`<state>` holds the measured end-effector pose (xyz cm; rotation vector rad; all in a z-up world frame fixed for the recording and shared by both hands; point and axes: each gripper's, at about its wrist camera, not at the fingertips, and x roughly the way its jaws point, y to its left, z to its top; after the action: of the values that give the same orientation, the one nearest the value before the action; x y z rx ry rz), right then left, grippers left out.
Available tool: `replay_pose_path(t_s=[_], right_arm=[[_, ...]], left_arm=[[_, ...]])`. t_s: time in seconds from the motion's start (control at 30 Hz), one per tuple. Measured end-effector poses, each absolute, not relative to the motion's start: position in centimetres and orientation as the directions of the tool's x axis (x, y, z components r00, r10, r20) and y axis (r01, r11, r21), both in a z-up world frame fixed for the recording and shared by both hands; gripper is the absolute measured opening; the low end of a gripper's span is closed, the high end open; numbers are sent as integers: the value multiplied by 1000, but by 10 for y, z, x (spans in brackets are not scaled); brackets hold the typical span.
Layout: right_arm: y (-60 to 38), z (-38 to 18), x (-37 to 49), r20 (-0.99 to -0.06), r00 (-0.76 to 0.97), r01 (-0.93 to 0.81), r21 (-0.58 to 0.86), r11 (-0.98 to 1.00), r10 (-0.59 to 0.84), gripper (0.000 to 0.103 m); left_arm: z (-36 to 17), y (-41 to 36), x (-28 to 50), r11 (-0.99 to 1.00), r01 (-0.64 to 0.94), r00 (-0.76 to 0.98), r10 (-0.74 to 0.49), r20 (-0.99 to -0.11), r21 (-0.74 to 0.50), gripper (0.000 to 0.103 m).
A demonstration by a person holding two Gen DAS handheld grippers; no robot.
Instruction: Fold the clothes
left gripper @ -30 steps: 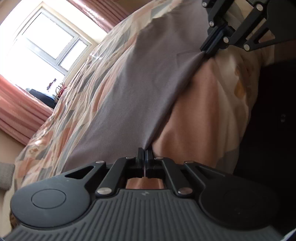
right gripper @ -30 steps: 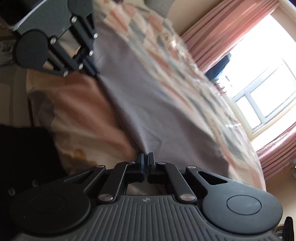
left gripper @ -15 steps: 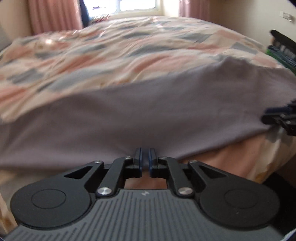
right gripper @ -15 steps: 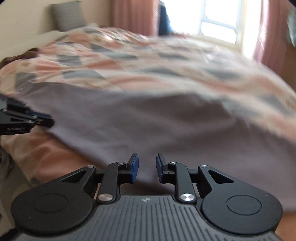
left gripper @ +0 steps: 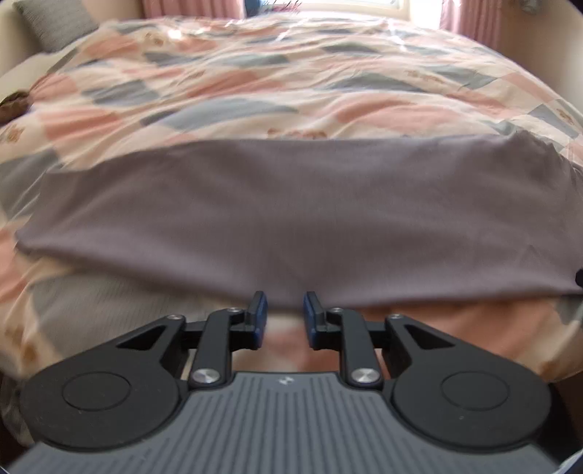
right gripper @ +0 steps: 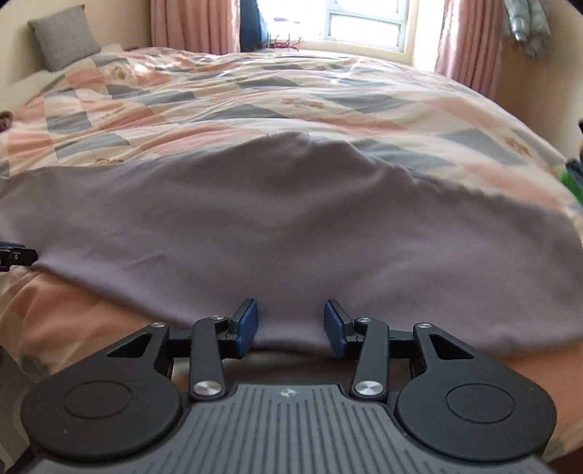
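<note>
Grey cloth is lying spread across the near side of the bed, its near edge running along the mattress edge and its far edge resting on the patchwork quilt. Both grippers are hovering at that near edge with jaws parted and grasping nothing: the left gripper is sitting just short of the hem, while the right gripper is straddling a bit of the hem without pinching it. Judging by this, the garment is laid out flat in a broad band, possibly already doubled once, though no layers are showing clearly; further folds and tidying are probably remaining. The left view is showing the cloth's left end, squared off on the quilt, and its long, fairly straight far edge. The right view is showing instead a rounded, puckered far edge bulging toward the window, a pillow at far left, and the tip of the left gripper at the cloth's left edge.
</note>
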<state>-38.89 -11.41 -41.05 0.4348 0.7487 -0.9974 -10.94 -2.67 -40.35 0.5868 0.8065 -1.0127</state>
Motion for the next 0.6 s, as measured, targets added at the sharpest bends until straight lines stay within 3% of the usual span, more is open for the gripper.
replay_pose_path(t_s=[0.03, 0.1, 0.23, 0.37, 0.6], right_arm=[[-110, -408, -392, -735, 331, 872, -1, 489, -592, 49], [-103, -400, -397, -727, 337, 878, 14, 478, -598, 52], [-94, -382, -404, -707, 348, 896, 58, 440, -616, 76], [-86, -364, -408, -695, 373, 897, 100, 431, -615, 89], [-62, -341, -421, -679, 361, 909, 104, 403, -639, 101]], left_arm=[[-400, -23, -114, 433, 899, 292, -495, -819, 59, 38], [-391, -16, -124, 432, 900, 280, -490, -826, 49, 39], [-374, -7, -145, 430, 901, 287, -498, -818, 55, 52], [-354, 3, -161, 422, 905, 302, -531, -791, 62, 59], [-328, 23, -181, 419, 905, 327, -568, -755, 76, 66]])
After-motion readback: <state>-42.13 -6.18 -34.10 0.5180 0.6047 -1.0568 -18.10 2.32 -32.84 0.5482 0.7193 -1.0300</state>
